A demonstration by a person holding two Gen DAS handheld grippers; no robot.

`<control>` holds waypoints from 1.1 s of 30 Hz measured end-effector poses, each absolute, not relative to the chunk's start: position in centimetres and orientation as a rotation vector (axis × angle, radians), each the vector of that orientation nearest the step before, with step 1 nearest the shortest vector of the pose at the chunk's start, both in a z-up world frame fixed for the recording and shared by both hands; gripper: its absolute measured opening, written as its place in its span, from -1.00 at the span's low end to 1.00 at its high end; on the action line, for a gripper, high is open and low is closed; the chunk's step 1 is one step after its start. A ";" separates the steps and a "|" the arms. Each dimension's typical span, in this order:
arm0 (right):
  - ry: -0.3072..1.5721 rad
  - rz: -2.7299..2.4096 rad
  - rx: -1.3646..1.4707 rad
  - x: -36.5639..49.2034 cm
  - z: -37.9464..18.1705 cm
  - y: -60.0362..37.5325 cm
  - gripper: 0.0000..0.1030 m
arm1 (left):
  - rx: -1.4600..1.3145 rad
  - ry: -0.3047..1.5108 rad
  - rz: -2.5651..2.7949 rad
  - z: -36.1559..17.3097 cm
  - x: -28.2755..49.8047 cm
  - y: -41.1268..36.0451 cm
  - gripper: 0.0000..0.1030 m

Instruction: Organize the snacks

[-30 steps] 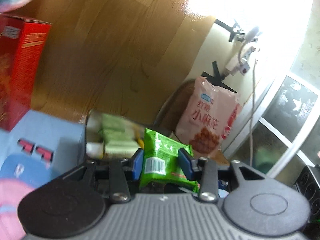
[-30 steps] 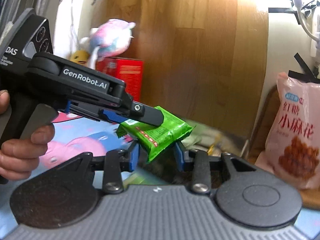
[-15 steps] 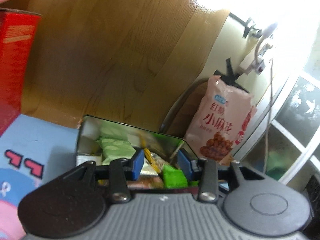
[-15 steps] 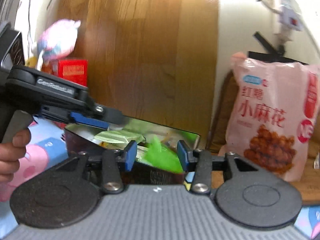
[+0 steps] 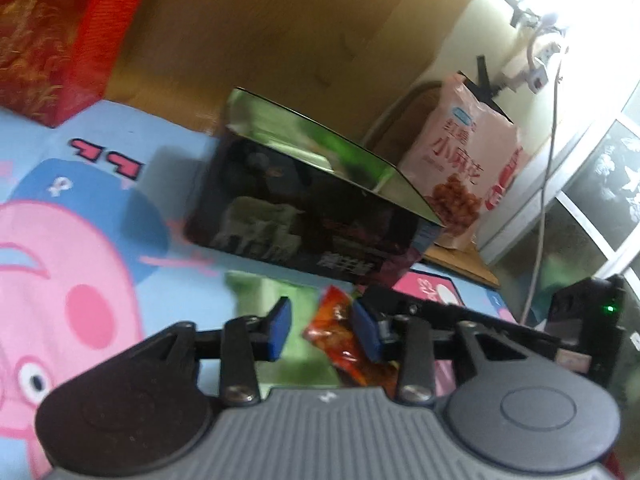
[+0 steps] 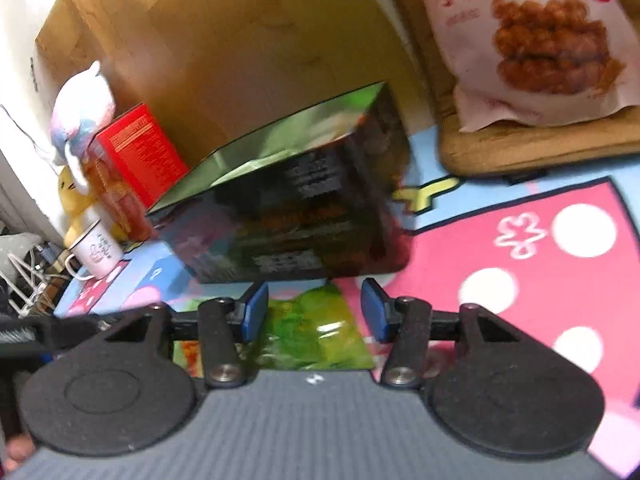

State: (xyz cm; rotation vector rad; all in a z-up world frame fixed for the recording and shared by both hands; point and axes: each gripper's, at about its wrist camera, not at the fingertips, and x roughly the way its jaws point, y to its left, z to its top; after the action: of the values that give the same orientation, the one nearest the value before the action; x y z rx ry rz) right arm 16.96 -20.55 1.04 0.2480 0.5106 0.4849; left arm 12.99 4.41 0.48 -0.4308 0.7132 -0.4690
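A dark open tin box [image 5: 320,216] stands on the cartoon mat; it also shows in the right wrist view [image 6: 304,204]. My left gripper [image 5: 323,330] is open and empty, low over a red-orange snack packet [image 5: 348,344] and a blurred green packet [image 5: 260,284] on the mat in front of the box. My right gripper [image 6: 314,312] is open and empty over a green snack packet [image 6: 312,328] lying on the mat, with a red-orange packet [image 6: 186,354] at its left. The box's contents are hidden from this low angle.
A big pink snack bag [image 5: 464,160] leans at the back right on a wooden board [image 6: 540,148]. A red carton [image 5: 52,40] stands back left; in the right wrist view a white mug [image 6: 98,252] and plush toys [image 6: 80,108] sit beside it. The other gripper's body [image 5: 580,320] is at right.
My left gripper let the green packet go into the box, then both grippers dropped from above the box down to the mat in front of it, over loose packets.
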 end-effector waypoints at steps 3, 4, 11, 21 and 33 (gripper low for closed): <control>0.512 0.559 0.177 15.3 0.6 -18.1 0.05 | -0.460 0.733 -0.464 0.1 12.6 5.3 -0.66; 0.506 0.574 0.146 14.6 0.5 -17.2 0.05 | -0.469 0.740 -0.474 -0.1 12.3 5.5 -0.69; 0.452 0.563 0.007 10.2 -0.5 -14.1 0.00 | -0.454 0.785 -0.468 -1.3 8.9 6.3 -0.76; 0.396 0.621 -0.066 7.2 1.0 -16.0 0.00 | -0.567 0.684 -0.452 0.2 8.1 10.0 -0.67; 0.484 0.572 -0.323 11.7 -0.3 -11.7 0.38 | -0.520 0.746 -0.473 -1.7 13.0 7.2 -0.24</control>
State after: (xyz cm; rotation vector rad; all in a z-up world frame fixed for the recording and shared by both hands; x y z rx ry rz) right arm 11.74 -11.69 -0.28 -0.3234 0.4840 0.5721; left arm 13.03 7.18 -1.67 -0.5203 0.7463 -0.4730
